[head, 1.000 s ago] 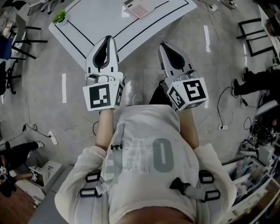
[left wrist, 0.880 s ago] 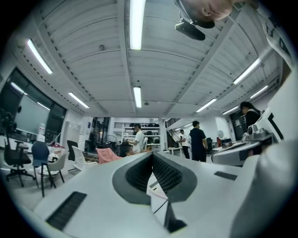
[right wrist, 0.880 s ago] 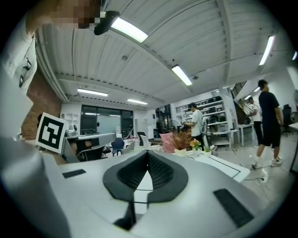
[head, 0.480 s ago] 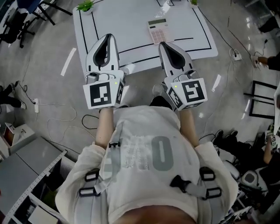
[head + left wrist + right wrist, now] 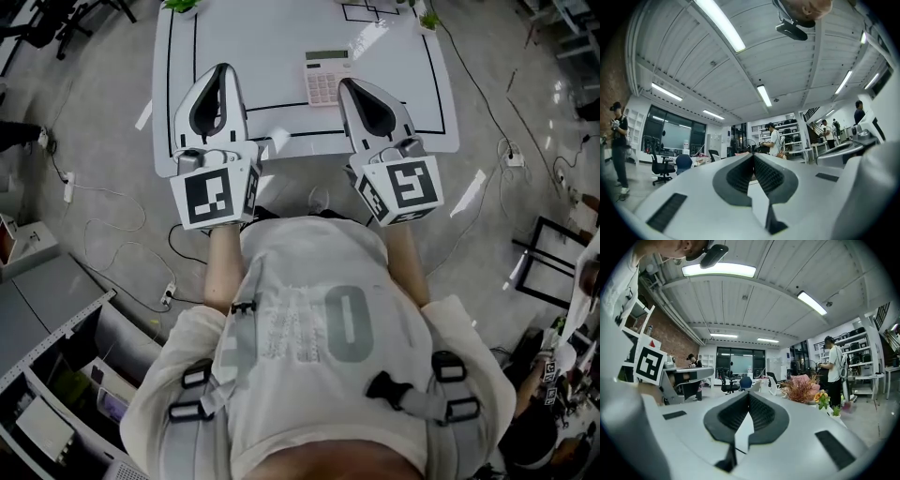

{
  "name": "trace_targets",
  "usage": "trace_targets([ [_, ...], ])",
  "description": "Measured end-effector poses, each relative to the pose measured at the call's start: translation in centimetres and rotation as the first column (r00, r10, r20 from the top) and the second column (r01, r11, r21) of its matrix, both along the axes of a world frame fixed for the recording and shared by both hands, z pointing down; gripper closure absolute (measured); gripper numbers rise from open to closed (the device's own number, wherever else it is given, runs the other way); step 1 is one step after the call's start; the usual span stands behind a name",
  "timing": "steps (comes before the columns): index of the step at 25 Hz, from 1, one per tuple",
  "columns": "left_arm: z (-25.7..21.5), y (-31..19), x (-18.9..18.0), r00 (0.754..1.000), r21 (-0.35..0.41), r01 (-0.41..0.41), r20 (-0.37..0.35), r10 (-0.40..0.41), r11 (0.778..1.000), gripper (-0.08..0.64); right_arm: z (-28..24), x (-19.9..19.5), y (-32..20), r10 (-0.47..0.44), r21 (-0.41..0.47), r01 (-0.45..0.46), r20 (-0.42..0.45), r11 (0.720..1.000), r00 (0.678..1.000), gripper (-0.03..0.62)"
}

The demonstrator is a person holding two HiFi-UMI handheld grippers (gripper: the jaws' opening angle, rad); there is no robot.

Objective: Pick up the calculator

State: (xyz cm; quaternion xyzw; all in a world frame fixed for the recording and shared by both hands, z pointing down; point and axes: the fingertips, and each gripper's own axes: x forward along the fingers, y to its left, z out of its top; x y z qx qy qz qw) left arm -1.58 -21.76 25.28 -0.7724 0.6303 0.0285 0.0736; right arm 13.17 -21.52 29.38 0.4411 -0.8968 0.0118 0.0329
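The pale pink calculator [image 5: 326,77] lies flat on the white table [image 5: 281,37], inside its black outline near the front edge. My right gripper [image 5: 346,85] is shut and empty, its tip just right of the calculator's near corner and above the table. My left gripper [image 5: 222,68] is shut too, with nothing in it, over the table's front left part. Both point level at the room: in the left gripper view the left gripper [image 5: 752,157] shows closed jaws, and the right gripper [image 5: 748,394] does the same in its own view. Neither gripper view shows the calculator.
Small green plants [image 5: 181,6] [image 5: 427,19] stand at the table's far corners. Cables and a power strip [image 5: 67,187] lie on the floor at left, with shelving [image 5: 56,394] at lower left. A person [image 5: 775,139] stands by shelves, and pink flowers [image 5: 802,387] stand ahead on the right.
The person has turned toward the table, which has swung from slanted at upper left to square ahead. Both grippers now reach over its front edge, and the calculator sits beside the right tip.
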Motion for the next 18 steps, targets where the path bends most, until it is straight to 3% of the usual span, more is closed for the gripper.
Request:
trace_targets([
  [5,1.0,0.5,1.7,0.999,-0.024,0.053,-0.006,-0.053,0.998,0.540,0.4,1.6,-0.2,-0.050,0.000,0.050,0.006,0.999,0.999,0.584],
  [11,1.3,1.1,3.4,0.998,-0.020,0.060,-0.020,-0.060,0.998,0.540,0.7,2.8,-0.4,-0.070,0.008,0.070,0.026,0.998,0.997,0.584],
  [18,1.4,0.2,4.7,0.998,-0.025,0.060,0.016,-0.059,0.998,0.540,0.4,4.7,-0.8,-0.045,0.022,0.044,0.051,0.999,0.998,0.584],
])
